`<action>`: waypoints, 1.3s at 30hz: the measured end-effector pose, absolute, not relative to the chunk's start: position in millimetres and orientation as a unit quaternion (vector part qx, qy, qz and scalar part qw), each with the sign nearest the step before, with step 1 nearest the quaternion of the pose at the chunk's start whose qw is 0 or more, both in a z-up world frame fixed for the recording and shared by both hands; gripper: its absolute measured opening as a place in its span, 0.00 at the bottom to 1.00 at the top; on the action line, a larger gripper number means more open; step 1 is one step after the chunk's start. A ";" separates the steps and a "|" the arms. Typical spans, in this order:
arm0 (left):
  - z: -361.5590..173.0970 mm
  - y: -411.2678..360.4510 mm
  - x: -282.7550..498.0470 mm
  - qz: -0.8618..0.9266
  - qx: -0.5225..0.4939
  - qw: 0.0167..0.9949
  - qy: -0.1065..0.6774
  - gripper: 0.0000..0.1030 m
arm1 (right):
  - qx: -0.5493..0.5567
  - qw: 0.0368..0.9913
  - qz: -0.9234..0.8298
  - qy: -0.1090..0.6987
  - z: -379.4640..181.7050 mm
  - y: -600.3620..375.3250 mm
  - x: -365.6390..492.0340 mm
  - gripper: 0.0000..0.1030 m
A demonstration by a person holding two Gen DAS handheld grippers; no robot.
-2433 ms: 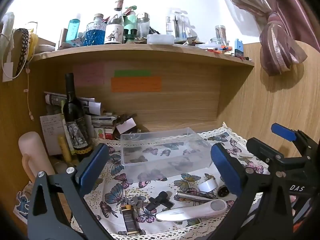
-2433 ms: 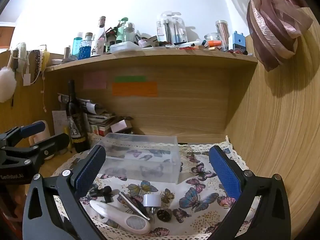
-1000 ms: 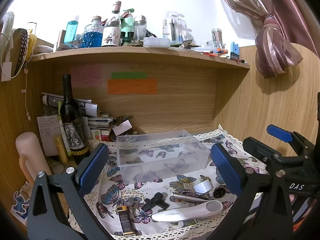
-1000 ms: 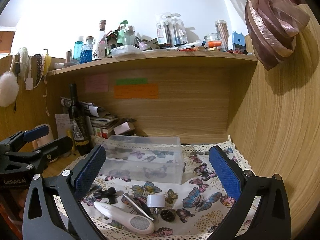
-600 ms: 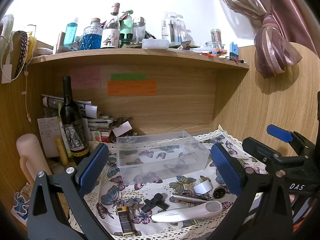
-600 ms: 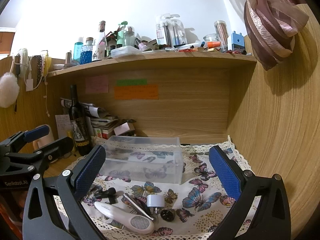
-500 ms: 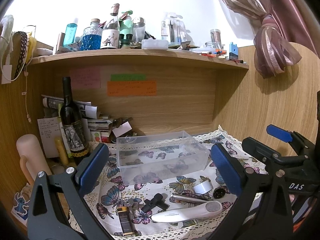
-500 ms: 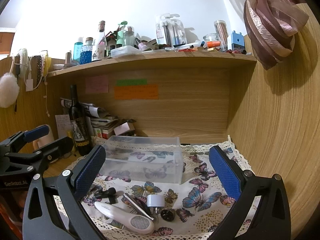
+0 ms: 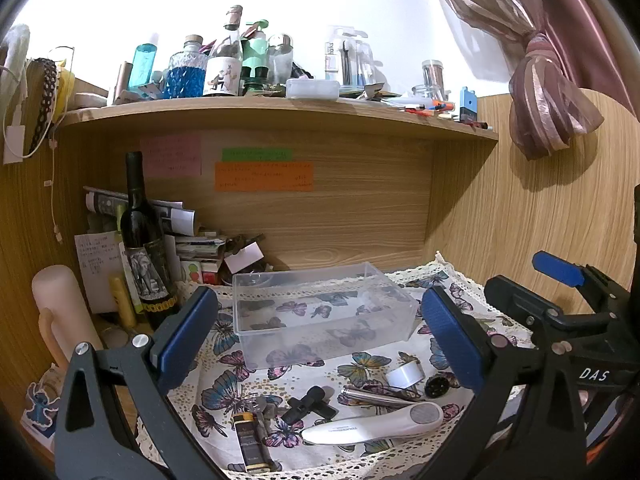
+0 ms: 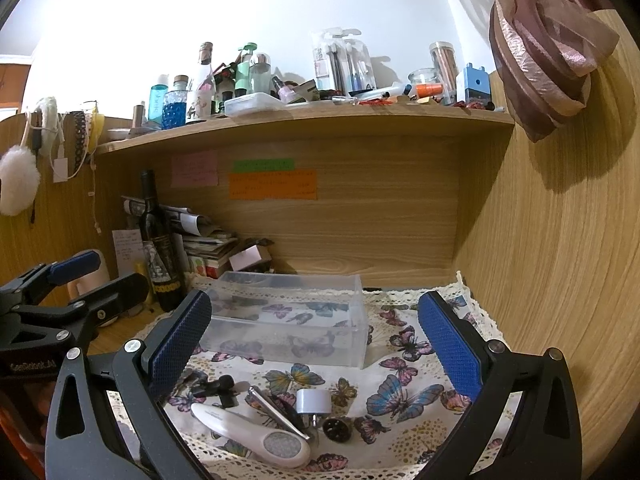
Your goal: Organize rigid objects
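Note:
A clear plastic box (image 9: pixel 320 312) stands empty on a butterfly-print cloth (image 9: pixel 224 396); it also shows in the right wrist view (image 10: pixel 288 320). In front of it lie a white handheld device (image 9: pixel 372 426) (image 10: pixel 252 436), a silver metal tool (image 9: pixel 376 397) (image 10: pixel 276 406), a white plug (image 9: pixel 405 375) (image 10: pixel 313 402), a small black round part (image 9: pixel 436 386) (image 10: pixel 335 427), a black clip-shaped piece (image 9: pixel 308 402) (image 10: pixel 214 390) and a black lighter (image 9: pixel 250 446). My left gripper (image 9: pixel 320 336) is open and empty, held above the small items. My right gripper (image 10: pixel 316 336) is open and empty, to the right of the left one.
A dark wine bottle (image 9: pixel 144 248) and stacked papers and boxes (image 9: pixel 200 248) stand at the back left. A cream cylinder (image 9: pixel 60 312) stands far left. The shelf above (image 9: pixel 280 108) is crowded with bottles. A wooden wall (image 10: pixel 560 260) closes the right side.
Both grippers have pulled back and risen slightly over the last seconds, so the box sits a little lower and smaller in view. Nothing on the cloth has moved.

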State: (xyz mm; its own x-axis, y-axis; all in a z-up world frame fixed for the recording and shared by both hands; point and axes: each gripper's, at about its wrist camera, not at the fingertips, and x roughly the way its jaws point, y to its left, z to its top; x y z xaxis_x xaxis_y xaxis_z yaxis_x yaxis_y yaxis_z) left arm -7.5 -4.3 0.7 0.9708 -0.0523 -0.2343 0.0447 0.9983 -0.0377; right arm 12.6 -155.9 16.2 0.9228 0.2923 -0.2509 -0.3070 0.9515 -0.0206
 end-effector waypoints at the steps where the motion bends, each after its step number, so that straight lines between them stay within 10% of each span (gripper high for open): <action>1: 0.3 -3.5 -7.4 -0.025 -0.018 0.992 0.119 1.00 | -0.029 0.980 0.154 0.124 15.9 -155.8 12.9 1.00; 10: -2.9 2.1 -1.5 -0.013 -0.023 0.992 0.126 1.00 | -0.025 0.977 0.161 0.139 11.2 -155.7 22.0 1.00; 15: -15.4 24.5 17.9 0.023 -0.024 0.984 0.174 0.79 | -0.028 0.979 0.137 0.149 2.3 -167.2 30.5 0.99; 39: -141.1 57.4 47.2 0.008 -0.047 0.915 0.401 0.51 | -0.025 0.911 0.161 0.380 -103.2 -180.5 89.4 0.58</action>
State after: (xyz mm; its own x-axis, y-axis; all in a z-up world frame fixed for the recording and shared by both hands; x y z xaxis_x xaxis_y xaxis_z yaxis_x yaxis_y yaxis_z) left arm 47.2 57.4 -141.1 0.6775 -0.0236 -0.7351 -0.0515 0.9955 -0.0795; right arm 89.4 -180.5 -103.2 0.6598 0.2753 -0.6992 -0.3130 0.9466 0.0773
